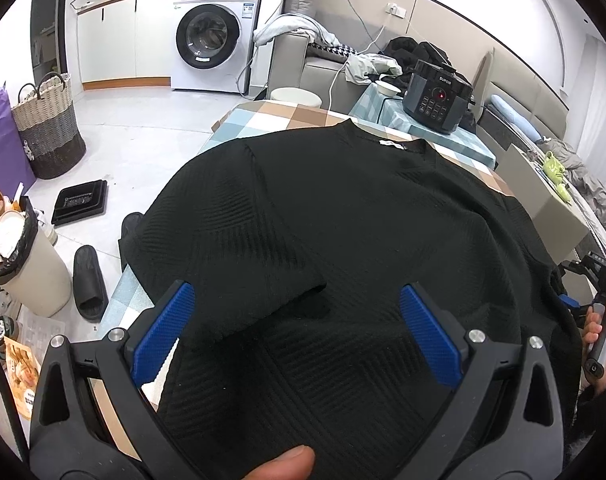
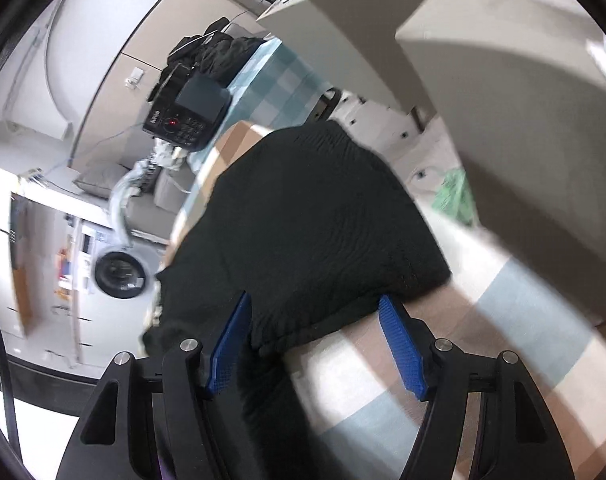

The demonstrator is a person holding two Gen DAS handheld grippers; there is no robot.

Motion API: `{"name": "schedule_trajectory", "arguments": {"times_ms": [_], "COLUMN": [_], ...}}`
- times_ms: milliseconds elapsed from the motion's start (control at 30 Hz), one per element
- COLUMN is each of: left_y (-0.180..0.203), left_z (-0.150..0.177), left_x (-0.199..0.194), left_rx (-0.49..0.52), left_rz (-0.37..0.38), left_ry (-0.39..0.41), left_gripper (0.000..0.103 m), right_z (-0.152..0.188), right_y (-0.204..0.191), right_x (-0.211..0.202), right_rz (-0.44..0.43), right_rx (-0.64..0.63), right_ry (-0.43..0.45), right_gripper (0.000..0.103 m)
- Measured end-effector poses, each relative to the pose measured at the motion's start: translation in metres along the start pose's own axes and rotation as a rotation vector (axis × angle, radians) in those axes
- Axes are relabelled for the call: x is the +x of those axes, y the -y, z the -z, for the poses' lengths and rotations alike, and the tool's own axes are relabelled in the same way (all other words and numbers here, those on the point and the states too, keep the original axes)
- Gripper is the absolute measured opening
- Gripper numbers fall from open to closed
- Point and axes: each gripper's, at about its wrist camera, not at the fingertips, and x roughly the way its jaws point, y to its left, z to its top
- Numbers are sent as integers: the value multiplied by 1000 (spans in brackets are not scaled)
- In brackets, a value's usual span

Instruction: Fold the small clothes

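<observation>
- Black ribbed knit T-shirt (image 1: 343, 216) lies spread on the checked-cloth surface (image 1: 263, 114), 1 sleeve draping over its left edge.
- Left tool (image 1: 297, 320) gapes wide above the shirt's hem.
- Right tool (image 2: 315, 340) gapes wide at a shirt edge, gripping nothing.

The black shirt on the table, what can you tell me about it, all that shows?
The black shirt is a short-sleeved knit with a ribbed, zigzag texture and a white label at the round neck. It lies flat on the checked tablecloth, neck pointing away. One sleeve looks folded in over the body; the other side hangs off the table edge. The open left gripper hovers over its near part, fingers either side of the folded sleeve. In the right wrist view, the open right gripper straddles its hem.
</observation>
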Motion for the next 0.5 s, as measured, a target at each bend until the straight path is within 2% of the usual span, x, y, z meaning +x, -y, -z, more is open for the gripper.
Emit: {"name": "schedule_trajectory", "arguments": {"times_ms": [300,367,500], "left_y": [1,-2,-4], "left_z": [0,4,5], "left_x": [5,4,2], "left_rx": [2,1,-4], "left_rz": [6,2,-2], "left_ry": [-4,-4,-2], "left_gripper": [102,102,102], "right_z": [-7,-9,-9], "right_y": [5,5,10], "right_x": [-5,-5,-12], "right_rz": [93,121,146], "right_rx": [-24,-33,-36], "right_ry": [34,40,59], "right_gripper": [67,63,62]}}
